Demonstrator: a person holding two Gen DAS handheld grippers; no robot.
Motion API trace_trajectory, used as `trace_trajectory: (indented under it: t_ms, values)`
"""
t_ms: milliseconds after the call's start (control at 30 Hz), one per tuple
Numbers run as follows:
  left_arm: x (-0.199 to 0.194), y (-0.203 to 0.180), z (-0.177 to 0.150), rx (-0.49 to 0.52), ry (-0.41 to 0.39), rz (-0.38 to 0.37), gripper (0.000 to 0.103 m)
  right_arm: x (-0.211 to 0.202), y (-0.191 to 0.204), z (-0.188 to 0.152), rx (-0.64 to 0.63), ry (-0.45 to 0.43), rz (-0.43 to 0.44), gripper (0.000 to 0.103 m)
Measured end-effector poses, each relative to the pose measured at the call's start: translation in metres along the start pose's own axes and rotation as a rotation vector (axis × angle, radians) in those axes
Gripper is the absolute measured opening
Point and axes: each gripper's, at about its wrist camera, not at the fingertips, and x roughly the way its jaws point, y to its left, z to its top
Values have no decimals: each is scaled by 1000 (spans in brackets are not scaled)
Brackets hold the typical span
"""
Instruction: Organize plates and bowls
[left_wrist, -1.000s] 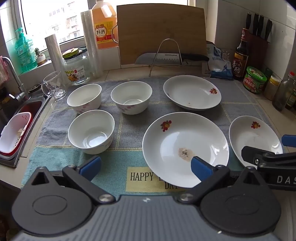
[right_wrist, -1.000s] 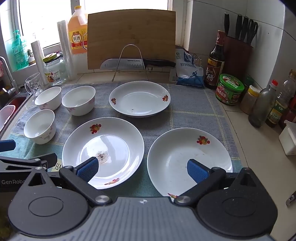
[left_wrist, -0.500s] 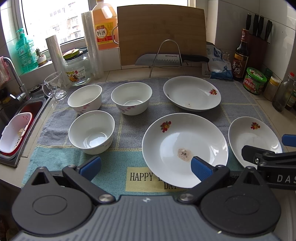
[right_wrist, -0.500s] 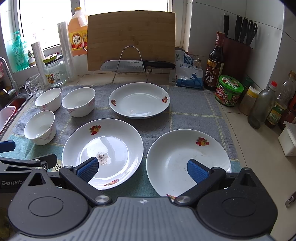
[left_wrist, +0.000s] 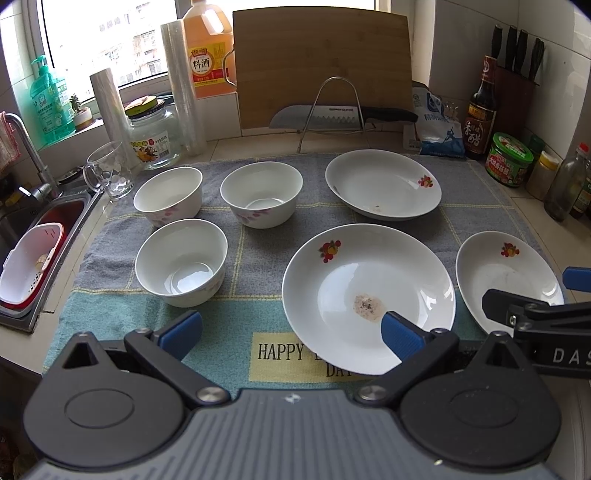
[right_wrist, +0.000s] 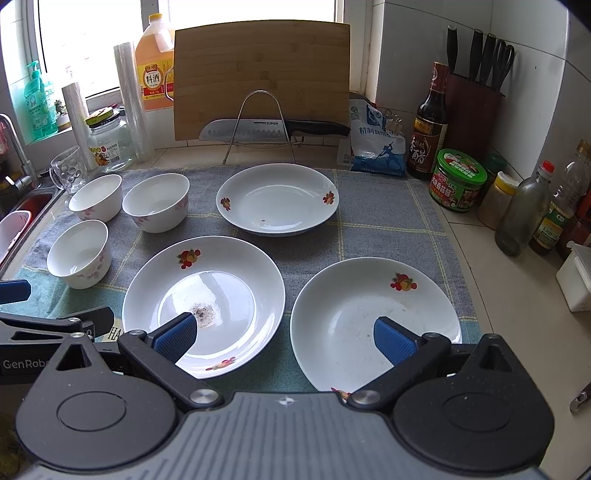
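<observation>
Three white bowls stand on the towel's left: a near bowl (left_wrist: 181, 260), a far-left bowl (left_wrist: 168, 194) and a far-middle bowl (left_wrist: 261, 194). Three white plates with fruit prints lie to the right: a far plate (left_wrist: 382, 183), a middle plate (left_wrist: 367, 291) with a dirty spot, and a right plate (right_wrist: 375, 321). My left gripper (left_wrist: 290, 330) hovers open over the towel's front edge, its right finger above the middle plate's rim. My right gripper (right_wrist: 284, 334) is open, spanning the gap between the middle plate (right_wrist: 203, 302) and the right plate. Both hold nothing.
A grey and teal towel (left_wrist: 236, 317) covers the counter. A sink (left_wrist: 33, 236) with a red-white basket lies left. A glass mug (left_wrist: 109, 175), jar, cutting board (left_wrist: 323, 62), knife on a wire rack and oil bottle line the back. Sauce bottles and jars (right_wrist: 458, 179) crowd the right.
Both grippers have drifted slightly, so the dishes sit a touch lower in the views. Nothing was taken hold of or let go.
</observation>
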Motion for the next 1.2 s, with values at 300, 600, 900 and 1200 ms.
trace_trajectory:
  t_ms: [300, 600, 900, 1200]
  values:
    - [3, -1, 0, 1, 4, 0, 102, 0, 0, 0, 0, 0, 1, 103]
    - [5, -1, 1, 0, 3, 0, 102, 1, 0, 2, -1, -1, -1, 103]
    - [6, -1, 1, 2, 3, 1, 102, 2, 0, 2, -1, 0, -2, 103]
    - [6, 0, 2, 4, 1, -4, 102, 3, 1, 4, 1, -3, -9, 103]
